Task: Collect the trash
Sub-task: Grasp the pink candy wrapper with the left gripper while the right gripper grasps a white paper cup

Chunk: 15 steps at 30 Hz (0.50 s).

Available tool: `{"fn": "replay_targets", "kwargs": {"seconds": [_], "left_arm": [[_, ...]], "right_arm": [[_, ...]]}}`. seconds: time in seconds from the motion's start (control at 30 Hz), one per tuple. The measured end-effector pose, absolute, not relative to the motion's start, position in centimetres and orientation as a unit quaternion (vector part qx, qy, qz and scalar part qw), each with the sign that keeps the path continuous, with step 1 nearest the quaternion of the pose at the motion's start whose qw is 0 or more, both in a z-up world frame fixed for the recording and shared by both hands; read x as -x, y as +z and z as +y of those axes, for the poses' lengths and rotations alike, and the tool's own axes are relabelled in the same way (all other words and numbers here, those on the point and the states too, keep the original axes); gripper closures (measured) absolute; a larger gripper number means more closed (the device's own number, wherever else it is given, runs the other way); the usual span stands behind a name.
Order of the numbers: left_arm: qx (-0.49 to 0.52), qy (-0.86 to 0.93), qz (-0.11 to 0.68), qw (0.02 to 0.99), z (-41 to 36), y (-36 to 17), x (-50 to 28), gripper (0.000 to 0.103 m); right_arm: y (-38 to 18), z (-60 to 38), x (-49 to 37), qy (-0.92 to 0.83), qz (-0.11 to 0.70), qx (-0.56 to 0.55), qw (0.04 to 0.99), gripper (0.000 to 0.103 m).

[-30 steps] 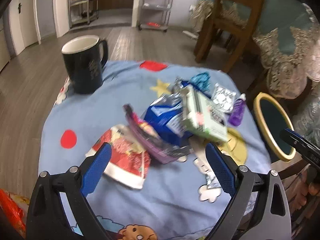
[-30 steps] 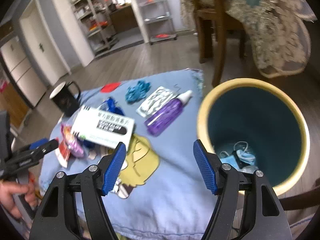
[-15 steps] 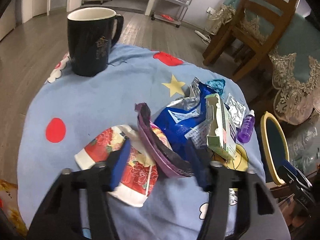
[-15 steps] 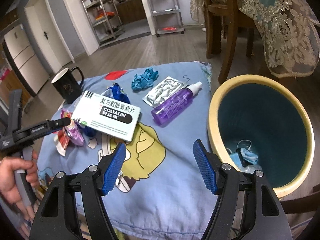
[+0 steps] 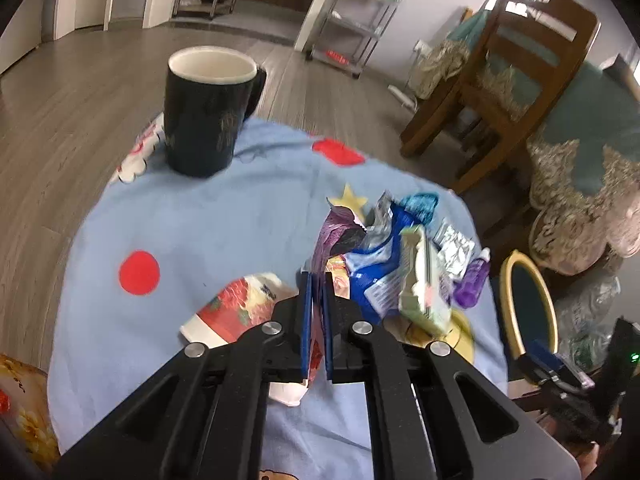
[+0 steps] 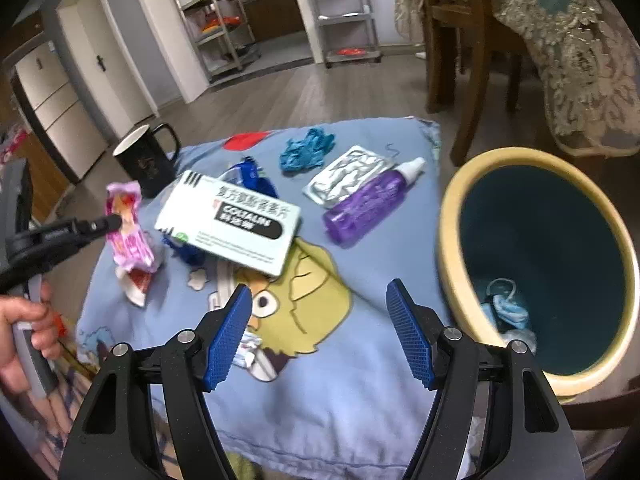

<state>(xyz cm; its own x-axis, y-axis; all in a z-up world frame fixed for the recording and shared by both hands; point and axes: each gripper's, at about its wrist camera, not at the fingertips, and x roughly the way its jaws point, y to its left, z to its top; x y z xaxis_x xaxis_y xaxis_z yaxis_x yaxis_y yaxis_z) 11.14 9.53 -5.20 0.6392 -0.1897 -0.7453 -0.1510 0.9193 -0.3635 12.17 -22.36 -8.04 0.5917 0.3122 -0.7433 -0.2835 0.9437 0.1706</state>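
Note:
My left gripper (image 5: 316,284) is shut on a purple-pink snack wrapper (image 5: 338,236); the right wrist view shows it (image 6: 128,228) pinched and held upright above the blue cloth. Beside it lie a red flowered wrapper (image 5: 236,308), a blue foil bag (image 5: 376,276) and a white-green medicine box (image 6: 228,220). My right gripper (image 6: 318,332) is open and empty above the cloth's near edge, left of the yellow-rimmed bin (image 6: 452,208), which holds face masks (image 6: 508,308).
A black mug (image 5: 204,116) stands at the cloth's far left. A purple spray bottle (image 6: 368,204), a foil blister pack (image 6: 348,176) and a crumpled teal glove (image 6: 306,148) lie near the bin. A wooden chair (image 5: 508,80) and a draped table stand behind.
My left gripper has moved in and closed on the purple-pink wrapper, which now stands up off the cloth. My right gripper has stayed open and hardly moved.

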Motion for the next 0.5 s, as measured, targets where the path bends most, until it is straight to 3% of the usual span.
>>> {"fn": "replay_targets", "kwargs": {"seconds": [0.5], "left_arm": [[0.209,0.028,0.387,0.898,14.7,-1.3,-9.0,0.099]], "right_arm": [[-11.5,-10.1,-13.6,0.326,0.486,-0.056,0.809,0.032]]}}
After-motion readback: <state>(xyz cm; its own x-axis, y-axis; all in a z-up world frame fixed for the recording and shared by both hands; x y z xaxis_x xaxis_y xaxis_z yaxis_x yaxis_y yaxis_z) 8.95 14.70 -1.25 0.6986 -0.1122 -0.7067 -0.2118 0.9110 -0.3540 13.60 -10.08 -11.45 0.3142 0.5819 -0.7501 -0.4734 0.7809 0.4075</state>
